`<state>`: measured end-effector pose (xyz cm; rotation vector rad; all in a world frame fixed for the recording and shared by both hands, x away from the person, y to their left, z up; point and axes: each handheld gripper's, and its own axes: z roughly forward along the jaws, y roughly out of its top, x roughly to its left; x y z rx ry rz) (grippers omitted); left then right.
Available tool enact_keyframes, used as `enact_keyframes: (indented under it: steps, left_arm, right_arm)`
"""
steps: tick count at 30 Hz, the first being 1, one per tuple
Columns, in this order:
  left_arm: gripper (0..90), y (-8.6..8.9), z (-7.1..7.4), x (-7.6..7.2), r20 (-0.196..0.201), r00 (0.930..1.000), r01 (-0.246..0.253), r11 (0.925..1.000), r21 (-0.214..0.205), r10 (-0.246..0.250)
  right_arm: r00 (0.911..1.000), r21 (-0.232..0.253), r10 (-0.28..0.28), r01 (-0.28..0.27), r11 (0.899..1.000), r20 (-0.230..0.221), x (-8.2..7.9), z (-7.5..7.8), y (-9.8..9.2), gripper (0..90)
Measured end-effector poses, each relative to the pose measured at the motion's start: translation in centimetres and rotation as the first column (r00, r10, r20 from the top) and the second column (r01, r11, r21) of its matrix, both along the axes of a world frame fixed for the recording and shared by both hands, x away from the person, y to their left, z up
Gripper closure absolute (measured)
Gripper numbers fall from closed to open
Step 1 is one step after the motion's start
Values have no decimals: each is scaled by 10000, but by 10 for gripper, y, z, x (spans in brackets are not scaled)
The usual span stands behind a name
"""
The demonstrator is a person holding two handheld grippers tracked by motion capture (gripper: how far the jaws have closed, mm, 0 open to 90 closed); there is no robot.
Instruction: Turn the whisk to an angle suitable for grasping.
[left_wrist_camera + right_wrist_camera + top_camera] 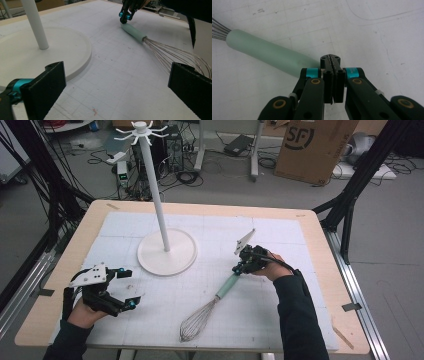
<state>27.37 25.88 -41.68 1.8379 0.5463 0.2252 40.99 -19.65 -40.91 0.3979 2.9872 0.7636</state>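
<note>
The whisk (207, 307) lies flat on the bench (320, 270) at about five o'clock from the white stand (167, 251), wires toward the near edge, its green handle (269, 53) pointing up to the right gripper (239, 268). That gripper's jaws are pressed together at the handle's end, apparently pinching its tip; the contact itself is hidden. The left gripper (131, 287) waits at eight o'clock of the stand, jaws wide and empty. Open bench lies between them, so a lift looks unobstructed.
</note>
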Motion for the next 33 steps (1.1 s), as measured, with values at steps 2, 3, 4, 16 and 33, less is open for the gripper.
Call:
enact_keyframes:
  steps: [2, 3, 4, 16, 33]
  left_arm:
    - [20, 0, 0, 0, -7, 10000, -2, 10000, -1, 2]
    - [20, 0, 0, 0, -9, 10000, 8, 10000, -3, -8]
    - [20, 0, 0, 0, -19, 10000, 6, 10000, 5, -6]
    - [20, -1, -1, 0, -68, 9999, 75, 9999, 69, -74]
    - [20, -1, -1, 0, -109, 9999, 108, 9999, 84, -107]
  right_arm:
    - [10000, -14, -53, 53, 10000, -15, -1, 0, -2, 897]
    - [10000, -14, -53, 53, 10000, -15, -1, 0, -2, 897]
    - [10000, -93, -73, 73, 9999, -33, -2, 0, -2, 897]
    - [9998, 142, -205, 205, 9997, -3, 0, -2, -2, 898]
    - [9993, 142, -176, 181, 9997, -332, -9, 0, -10, 899]
